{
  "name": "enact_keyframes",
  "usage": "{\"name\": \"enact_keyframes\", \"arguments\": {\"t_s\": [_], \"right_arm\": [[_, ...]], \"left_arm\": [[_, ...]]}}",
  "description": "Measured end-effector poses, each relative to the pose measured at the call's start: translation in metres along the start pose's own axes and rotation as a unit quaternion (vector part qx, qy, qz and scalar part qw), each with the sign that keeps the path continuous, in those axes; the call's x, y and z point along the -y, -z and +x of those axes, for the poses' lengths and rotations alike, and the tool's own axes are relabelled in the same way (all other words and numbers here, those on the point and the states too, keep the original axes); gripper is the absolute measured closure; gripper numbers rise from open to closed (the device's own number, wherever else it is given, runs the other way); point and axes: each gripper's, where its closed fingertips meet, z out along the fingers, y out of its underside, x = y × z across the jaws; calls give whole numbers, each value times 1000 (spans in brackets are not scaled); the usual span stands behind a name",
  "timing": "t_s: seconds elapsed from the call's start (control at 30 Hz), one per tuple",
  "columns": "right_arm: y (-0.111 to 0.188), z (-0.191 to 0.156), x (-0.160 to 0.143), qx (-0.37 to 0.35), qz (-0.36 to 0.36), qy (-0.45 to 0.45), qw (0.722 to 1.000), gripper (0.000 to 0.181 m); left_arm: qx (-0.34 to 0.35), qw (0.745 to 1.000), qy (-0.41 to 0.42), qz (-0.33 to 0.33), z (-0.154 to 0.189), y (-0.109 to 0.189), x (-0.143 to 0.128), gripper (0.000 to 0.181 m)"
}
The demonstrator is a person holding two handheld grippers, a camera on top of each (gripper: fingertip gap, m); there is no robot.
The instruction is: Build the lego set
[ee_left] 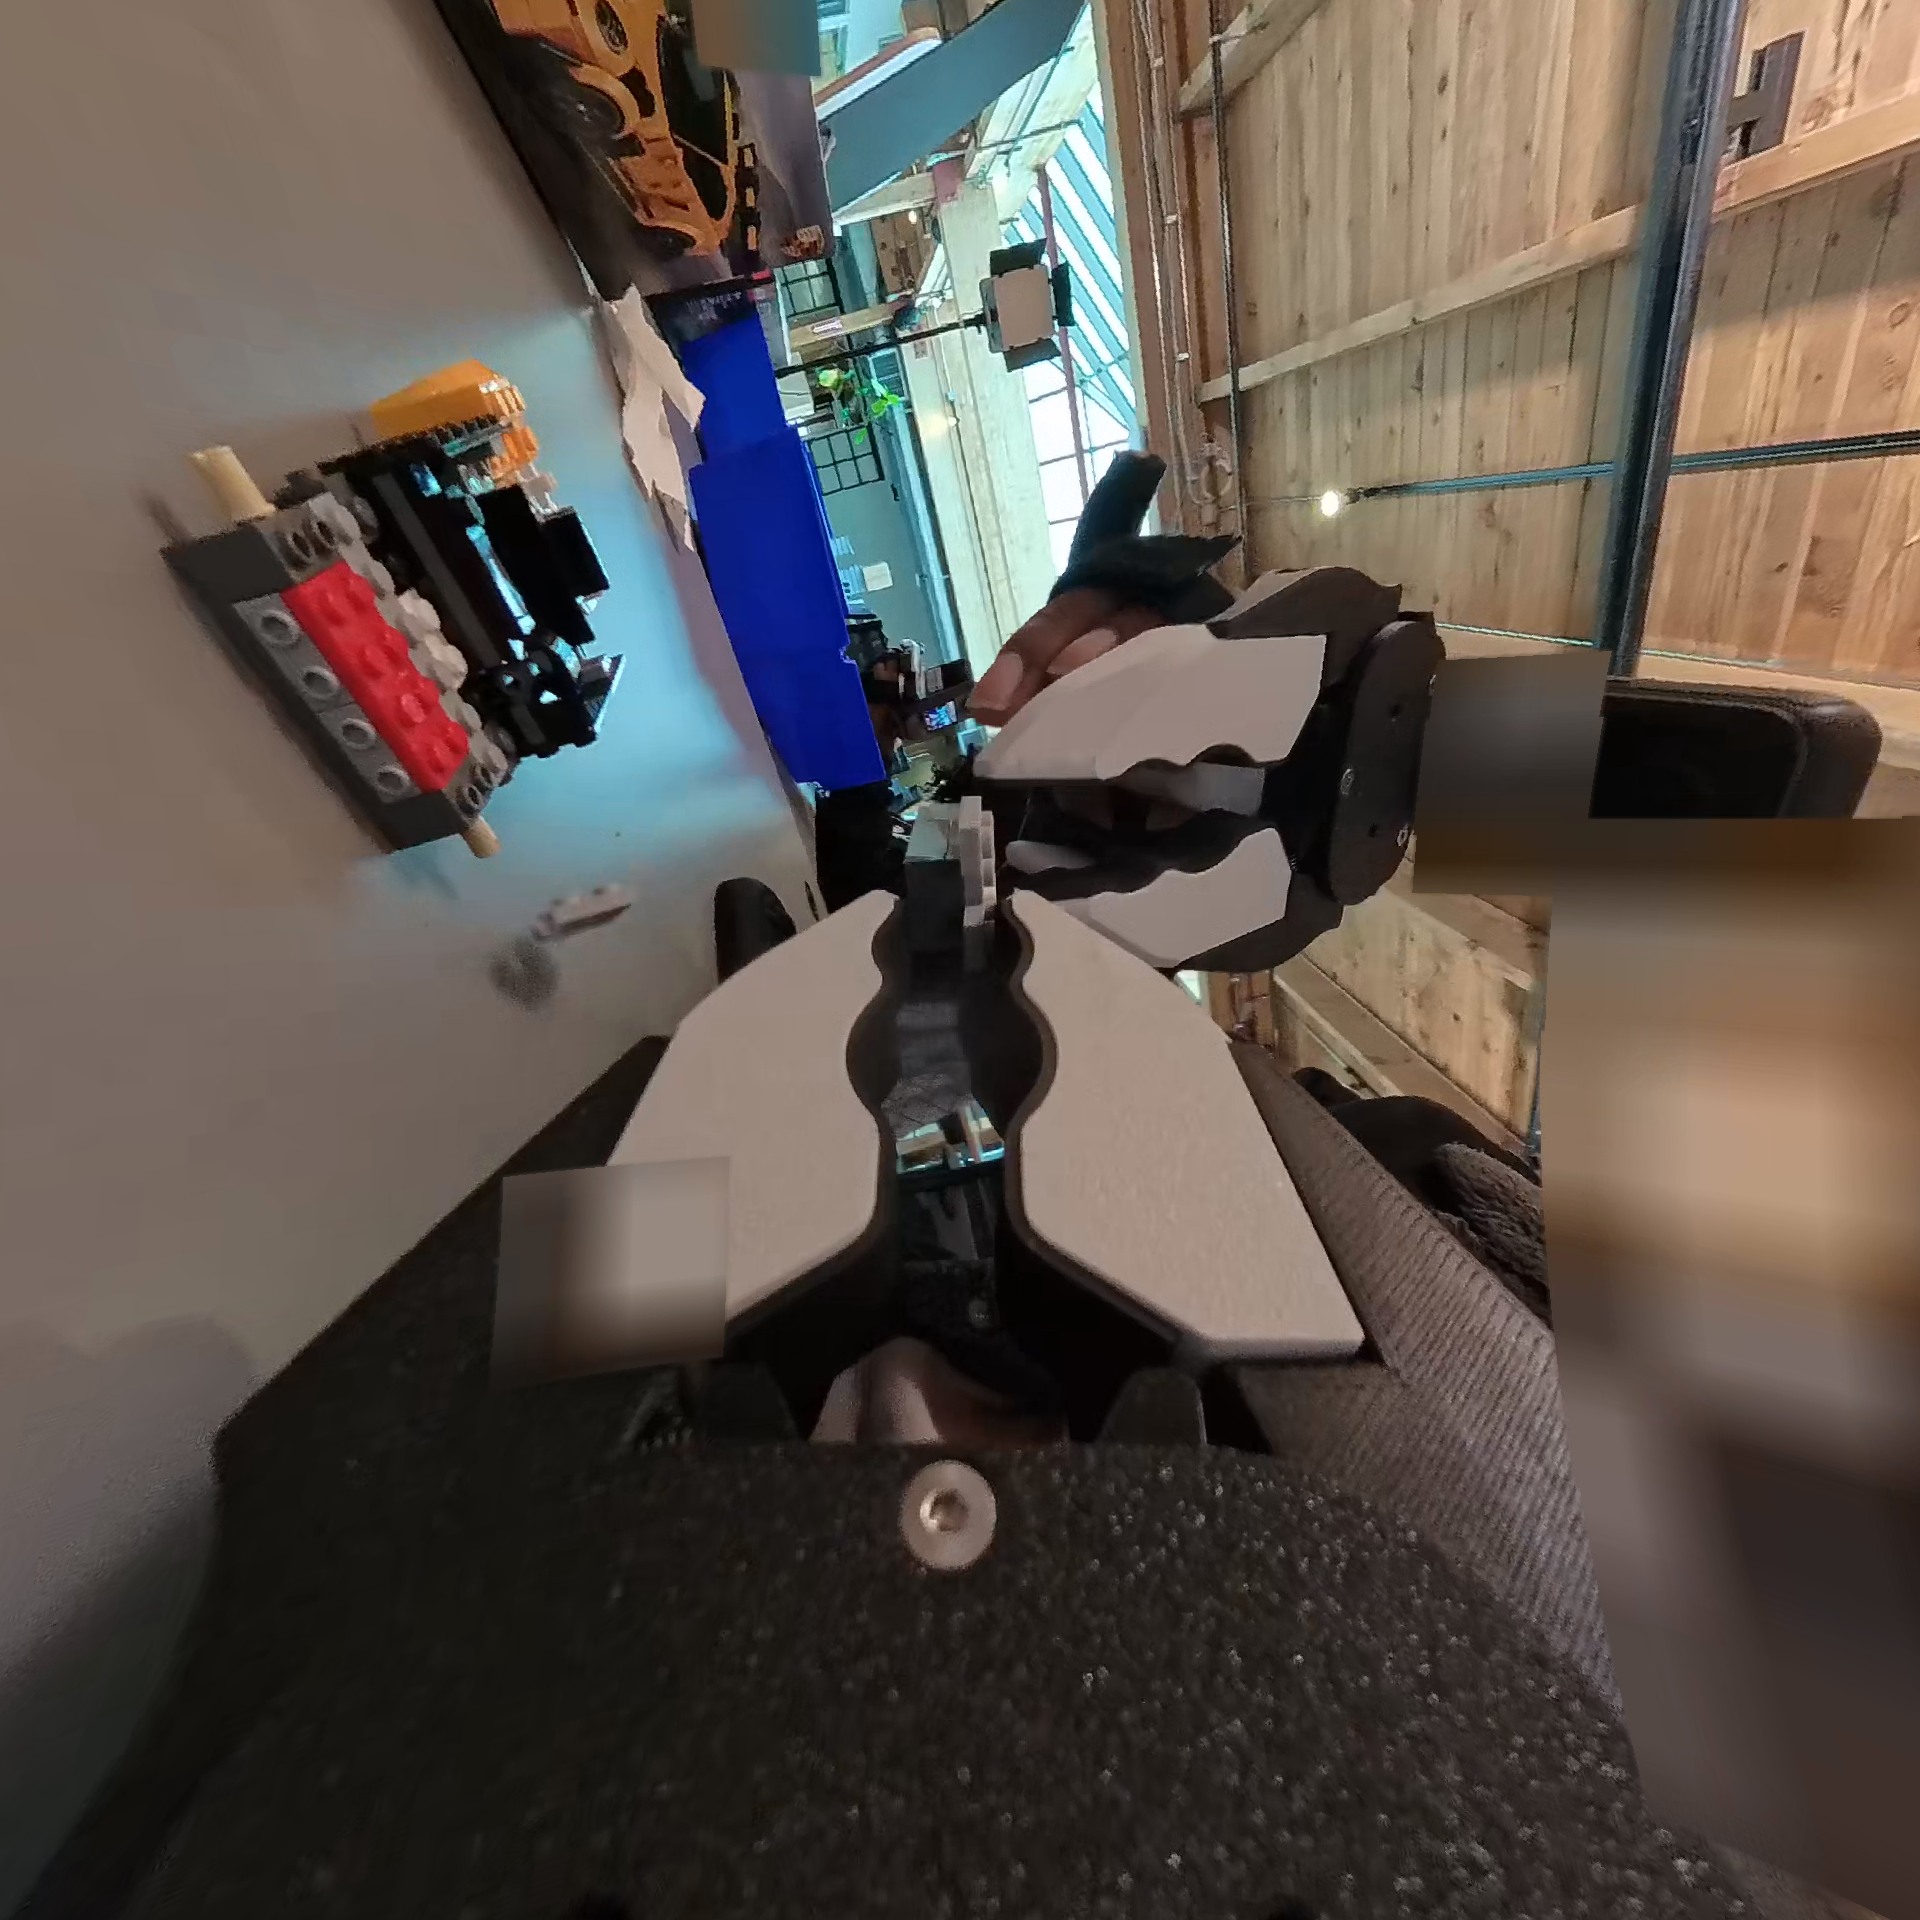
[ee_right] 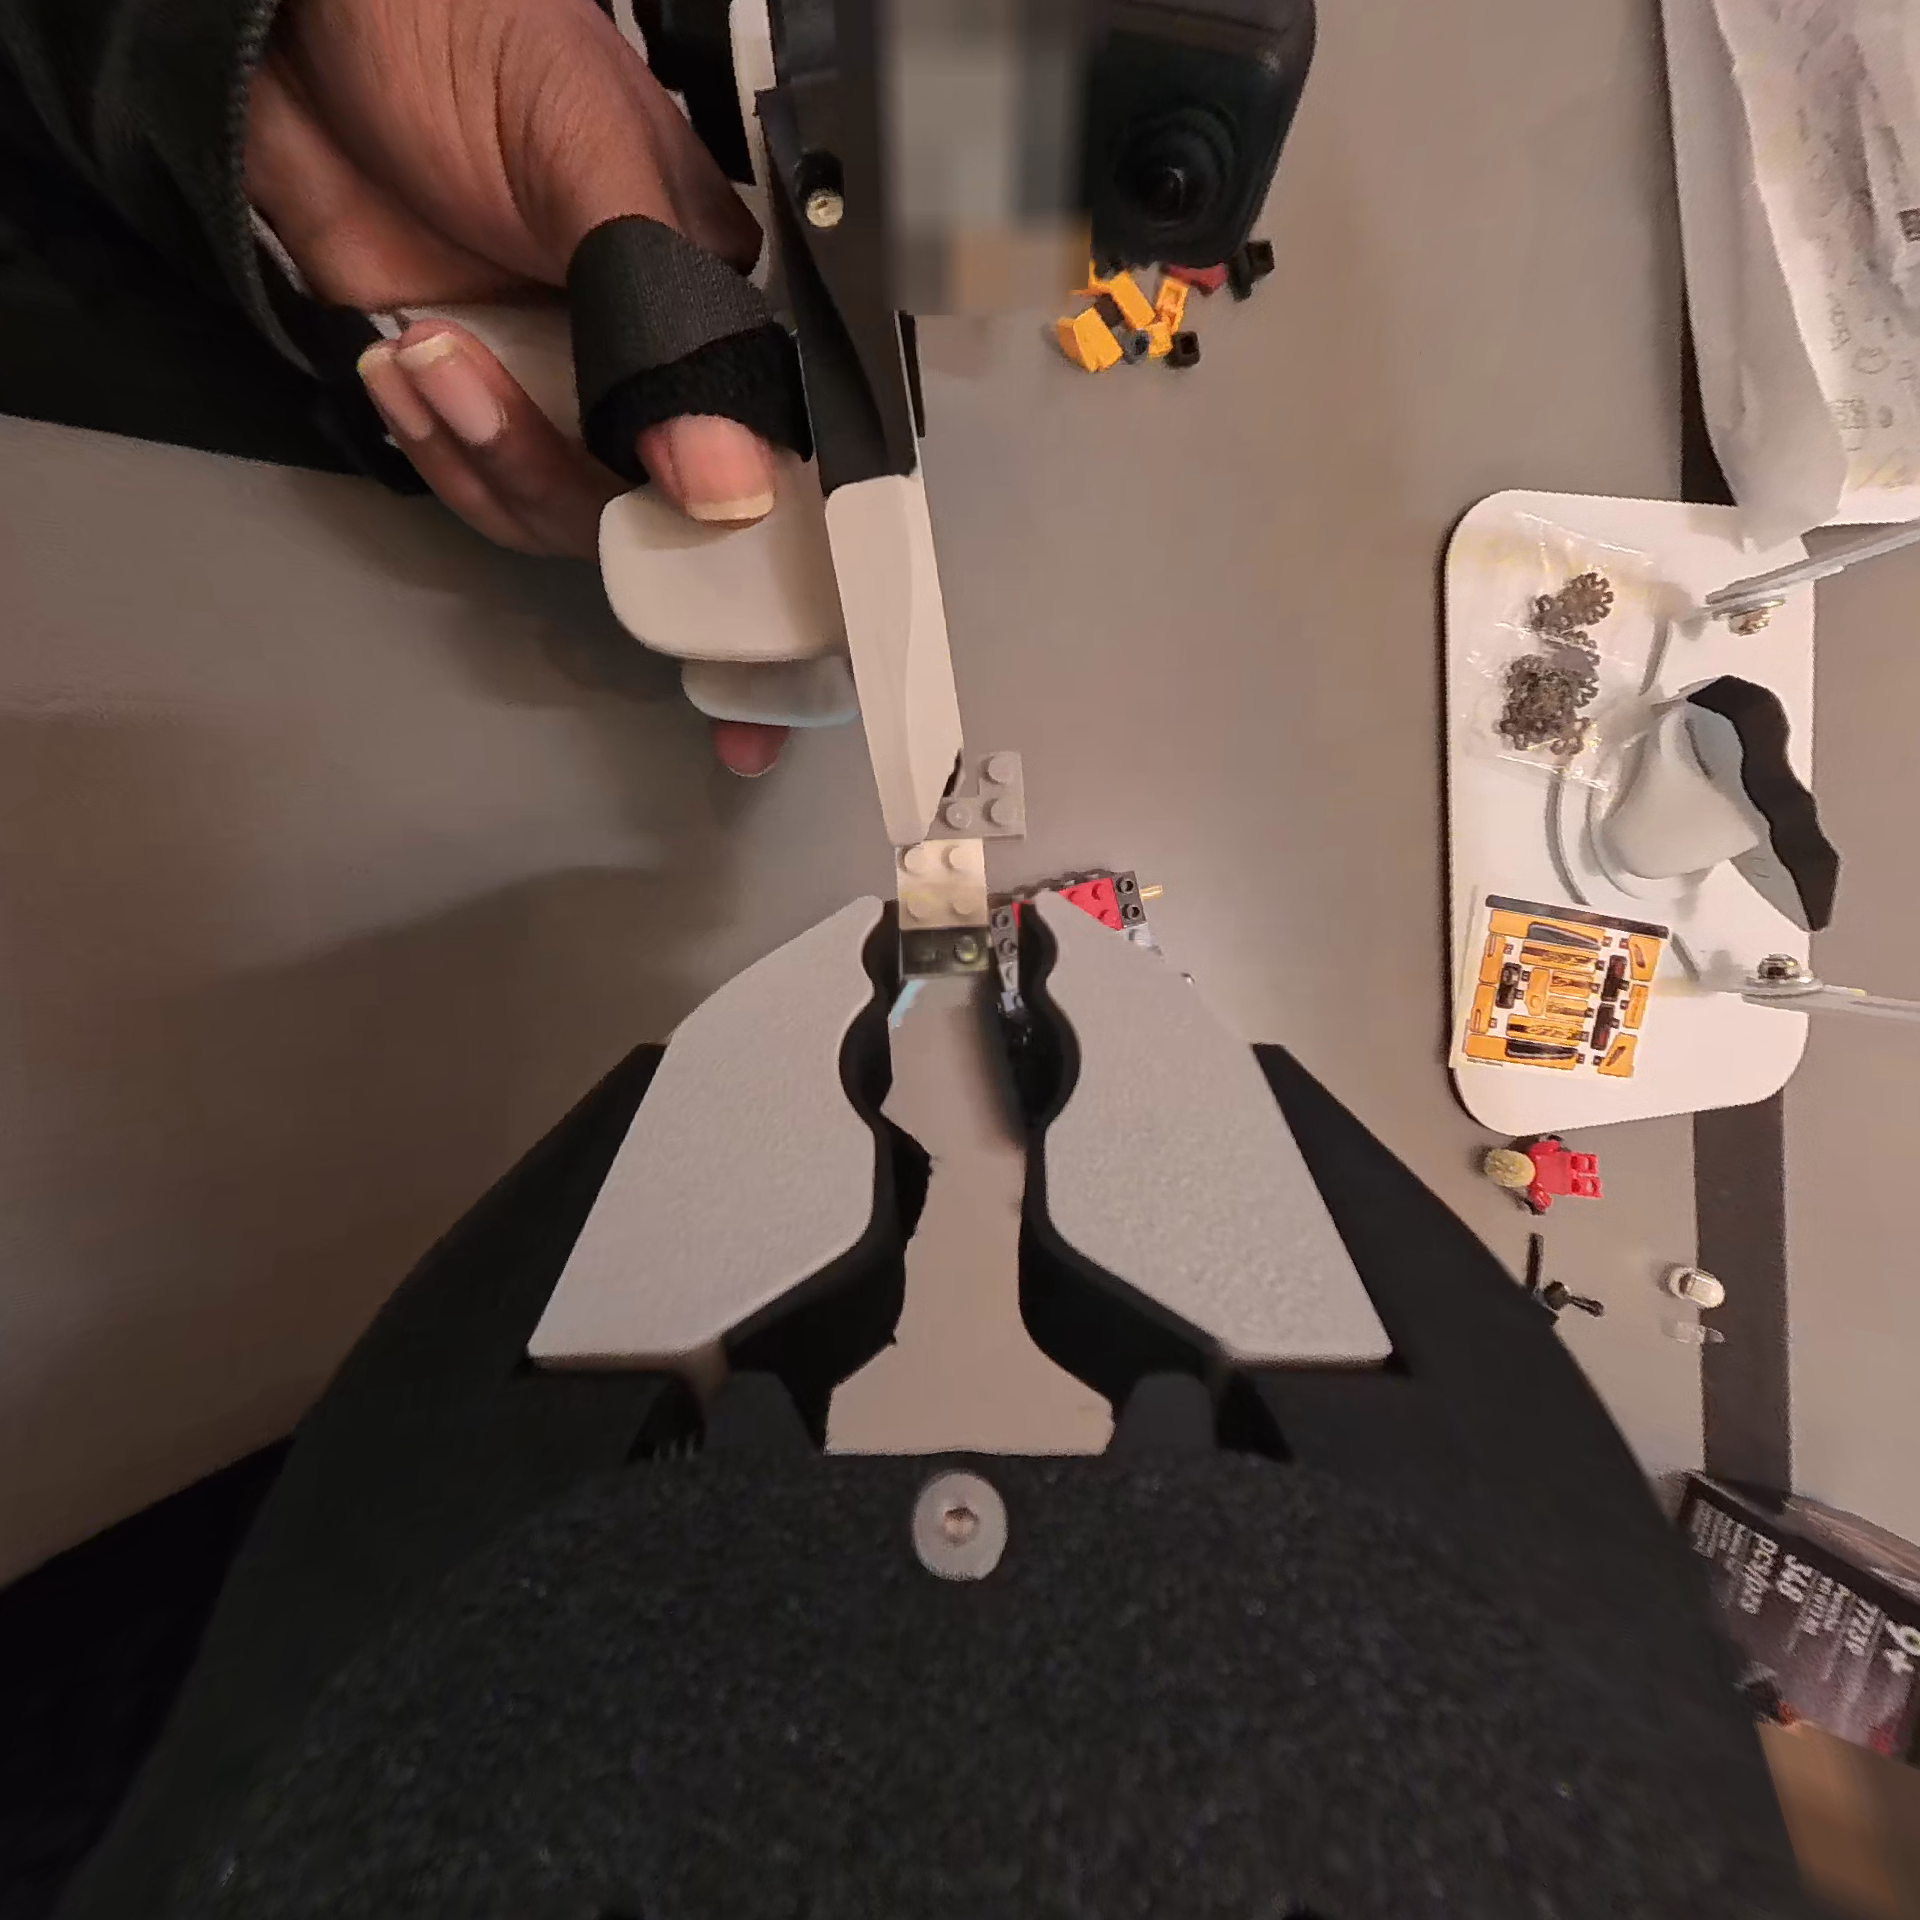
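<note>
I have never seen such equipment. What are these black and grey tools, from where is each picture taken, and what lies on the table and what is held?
These are two hand-held grippers, tongs with two fingers, each carrying a camera that looks along its fingers. The left wrist view is taken from the left gripper, the right wrist view from the right gripper. A hand holds the left one, which pinches a small stack of grey Lego plates; the right one's fingers stand apart at the stack's end. On the grey table lie a partly built Lego car, loose orange and black bricks and a white tray with a sticker sheet.
</note>
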Motion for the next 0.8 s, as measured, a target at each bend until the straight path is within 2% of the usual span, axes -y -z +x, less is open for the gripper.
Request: {"name": "enact_keyframes", "arguments": {"t_s": [0.03, 0.13, 0.2, 0.27, 0.33, 0.4, 0.47, 0.53, 0.63, 0.67, 0.73, 0.8], "right_arm": [[2, 2, 0, -3, 12, -11, 1000, 159], [10, 7, -6, -5, 71, -78, 994, 157], [12, 2, -6, 12, 142, -124, 982, 150], [12, -3, -3, 3, 209, -138, 968, 145], [10, -4, -1, -30, 235, -119, 964, 142], [9, -5, 3, -47, 242, -91, 965, 145], [11, -7, 7, -48, 240, -53, 968, 161], [16, -11, 9, -33, 229, 0, 973, 164], [27, -14, 16, 3, 214, 70, 974, 164], [27, -15, 19, 7, 200, 96, 975, 164], [22, -21, 21, 19, 173, 139, 975, 164], [19, -18, 22, 16, 165, 148, 975, 164]], "left_arm": [[5, 1000, -6, 2, -1, 1, 1, 167], [14, 999, -29, 10, -1, 4, 6, 167], [2, 999, -31, 14, 3, 4, 8, 167], [-12, 1000, -27, 10, 6, 3, 6, 167], [-23, 999, -24, -2, 8, 0, 1, 166], [-36, 999, -25, -13, 12, -4, -4, 166], [-46, 998, -29, -22, 16, -6, -8, 166], [-59, 997, -39, -24, 21, -5, -8, 165], [-67, 994, -74, -40, 29, -7, -12, 144], [-70, 993, -82, -50, 31, -9, -16, 143], [-74, 991, -96, -54, 34, -11, -19, 164], [-65, 991, -103, -50, 34, -8, -16, 165]]}}
